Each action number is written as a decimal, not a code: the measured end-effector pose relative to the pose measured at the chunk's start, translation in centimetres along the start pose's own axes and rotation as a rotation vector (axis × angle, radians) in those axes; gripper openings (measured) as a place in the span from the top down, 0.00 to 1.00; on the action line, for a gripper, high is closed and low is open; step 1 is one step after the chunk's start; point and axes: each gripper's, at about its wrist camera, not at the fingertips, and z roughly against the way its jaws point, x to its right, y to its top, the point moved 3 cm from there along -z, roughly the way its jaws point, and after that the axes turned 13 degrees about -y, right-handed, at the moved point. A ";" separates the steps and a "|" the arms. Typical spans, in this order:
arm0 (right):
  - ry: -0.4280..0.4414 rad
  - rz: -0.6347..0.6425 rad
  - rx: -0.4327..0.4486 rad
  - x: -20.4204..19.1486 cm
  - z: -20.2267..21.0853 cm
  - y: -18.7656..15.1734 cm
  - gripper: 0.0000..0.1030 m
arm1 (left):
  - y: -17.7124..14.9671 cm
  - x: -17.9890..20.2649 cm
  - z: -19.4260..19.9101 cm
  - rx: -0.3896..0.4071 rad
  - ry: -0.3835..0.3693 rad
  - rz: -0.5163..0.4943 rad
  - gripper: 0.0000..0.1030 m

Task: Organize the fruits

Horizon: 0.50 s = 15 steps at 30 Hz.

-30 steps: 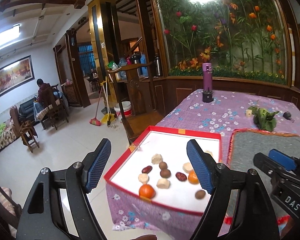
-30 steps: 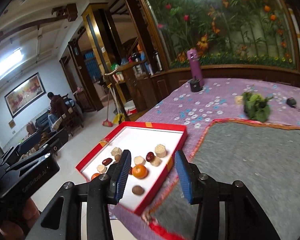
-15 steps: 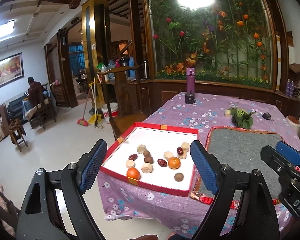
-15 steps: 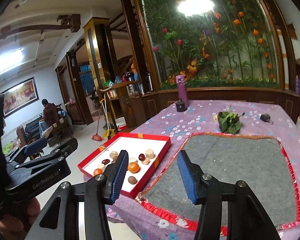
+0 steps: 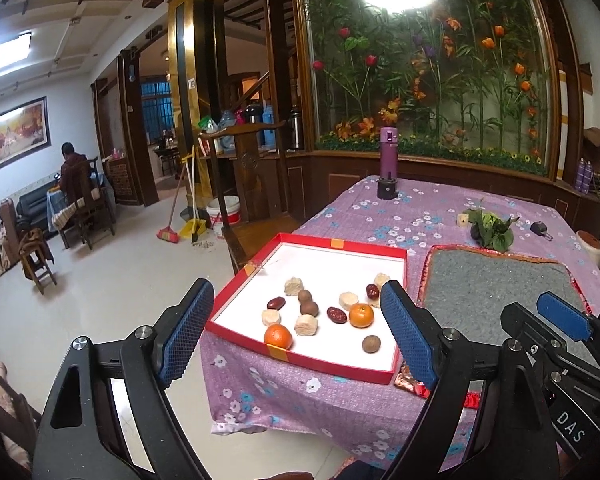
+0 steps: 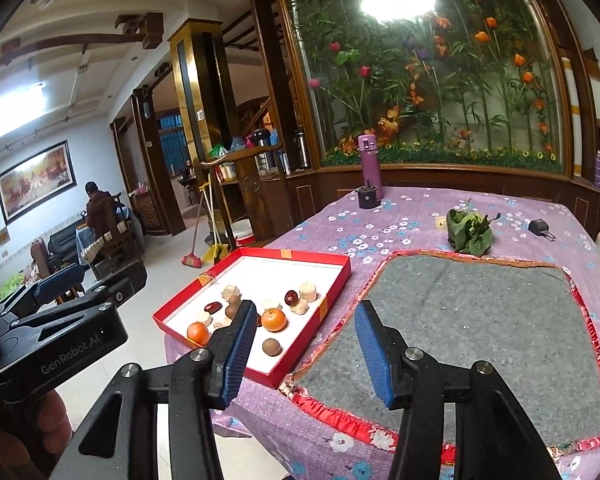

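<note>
Fruits lie loose in the shallow red cardboard tray with a white floor (image 5: 388,376), which sits at the near left corner of the table under a purple flowered cloth (image 5: 420,216). Just right of the tray, along the table's near edge, is a grey felt mat with red trim (image 6: 480,320), bare of fruit. In the tray, largest first: two round orange tangerines, one at the near rim (image 5: 278,337) and one toward the right wall (image 5: 361,315); several pale beige chunky pieces (image 5: 306,324); brown round nuts or longans (image 5: 370,344); and dark red dates (image 5: 336,314).

Both grippers hang off the near edge, short of the table, aimed forward and slightly down. The left gripper (image 5: 296,332) is spread wide, nothing between its blue pads, and lines up straight with the tray. The right gripper (image 6: 306,354) is parted more narrowly, also empty, and points at the seam between tray and mat, so the fruit lies ahead and to its left. Its jaws have just been opening a little, as have the left's.

By my reading the left hand is better placed for the near-rim tangerine, the right for the one by the right wall.
</note>
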 end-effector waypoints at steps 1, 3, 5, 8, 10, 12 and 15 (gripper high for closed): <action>0.001 0.000 -0.002 -0.1 -0.1 -0.1 0.52 | 0.0 0.0 0.0 0.000 0.002 0.001 0.17; 0.003 -0.002 -0.007 -0.3 0.0 -0.2 0.52 | -0.1 -0.2 0.0 0.001 0.006 0.002 0.17; 0.003 0.004 -0.010 -0.5 0.0 -0.3 0.52 | -0.2 -0.4 0.0 0.000 0.008 0.007 0.17; 0.002 0.011 -0.012 -0.5 -0.2 -0.3 0.52 | -0.2 -0.7 0.0 0.005 0.012 0.015 0.17; 0.001 0.014 -0.012 -0.6 -0.2 -0.2 0.52 | -0.3 -0.7 -0.1 0.002 0.011 0.018 0.17; 0.002 0.012 -0.013 -0.7 -0.2 -0.2 0.52 | -0.3 -0.7 0.0 0.005 0.012 0.017 0.17; 0.002 0.013 -0.013 -0.7 -0.2 -0.2 0.52 | -0.3 -0.8 0.0 0.003 0.011 0.016 0.17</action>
